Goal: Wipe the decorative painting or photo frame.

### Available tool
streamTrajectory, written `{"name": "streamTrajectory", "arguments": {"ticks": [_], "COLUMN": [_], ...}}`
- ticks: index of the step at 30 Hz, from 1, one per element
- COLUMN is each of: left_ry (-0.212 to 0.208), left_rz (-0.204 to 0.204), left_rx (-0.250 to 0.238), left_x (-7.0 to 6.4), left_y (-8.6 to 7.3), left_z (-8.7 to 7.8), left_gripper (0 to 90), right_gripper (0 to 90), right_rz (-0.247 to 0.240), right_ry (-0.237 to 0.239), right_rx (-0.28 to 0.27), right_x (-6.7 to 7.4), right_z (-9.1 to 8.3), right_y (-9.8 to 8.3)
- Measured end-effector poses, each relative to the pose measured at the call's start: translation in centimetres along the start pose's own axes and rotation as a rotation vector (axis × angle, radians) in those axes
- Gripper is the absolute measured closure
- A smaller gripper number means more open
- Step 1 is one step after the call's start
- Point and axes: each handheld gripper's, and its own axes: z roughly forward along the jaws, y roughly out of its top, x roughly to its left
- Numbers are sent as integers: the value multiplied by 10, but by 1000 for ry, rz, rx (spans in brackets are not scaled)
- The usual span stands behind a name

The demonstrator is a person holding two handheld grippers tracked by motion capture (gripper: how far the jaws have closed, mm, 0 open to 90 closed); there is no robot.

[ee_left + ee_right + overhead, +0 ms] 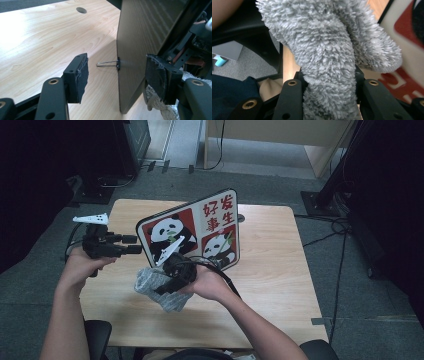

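Observation:
A board printed with pandas and red characters stands tilted on the wooden table. In the left gripper view its dark back faces me, with a wire clip on its near edge. My left gripper is open at the board's left edge, and its pads press on nothing. My right gripper is shut on a grey fluffy cloth, held up in front of the board's lower left corner.
A round cable hole lies in the tabletop behind the board. Bare wood stretches to the right of the board and along the front edge. Dark equipment stands and cables sit on the grey floor around the table.

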Motion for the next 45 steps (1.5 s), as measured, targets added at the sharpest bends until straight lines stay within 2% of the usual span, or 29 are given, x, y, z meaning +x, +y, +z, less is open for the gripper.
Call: {"name": "streamTrajectory", "arguments": {"ticks": [3, 5, 8, 14, 20, 25, 29, 35, 41, 45], "left_ry": [25, 19, 23, 71, 57, 65, 63, 78, 90, 95], "left_rz": [10, 2, 13, 4, 7, -4, -3, -14, -22, -25], "left_rx": [-13, -11, -4, 21, 2, 7, -9, -26, -36, -40], "left_x": [-2, -2, -4, -2, -2, -1, -2, -2, -4, -5], "left_y": [0, 0, -1, -5, -8, -12, -15, -19, -24, -26], "left_z": [-3, -4, -6, -11, -17, -21, -26, -34, -40, -44], "left_gripper": [353, 353, 354, 356, 357, 357, 357, 357, 357, 357], "right_gripper": [662, 662, 661, 661, 661, 659, 659, 658, 658, 658], "right_rz": [-4, -19, -39, -67, -87, -106, -115, -145, -151, -159], "right_ry": [-2, 1, 0, 7, 7, 5, 2, -13, -20, -28], "right_rx": [-12, -18, -17, -18, -25, -28, -27, -39, -37, -57], "right_x": [3, 5, 7, 12, 13, 13, 12, 11, 7, 6], "right_z": [-4, -4, -5, -10, -14, -17, -19, -28, -31, -39], "right_y": [7, 13, 21, 36, 50, 60, 66, 82, 92, 105]}}
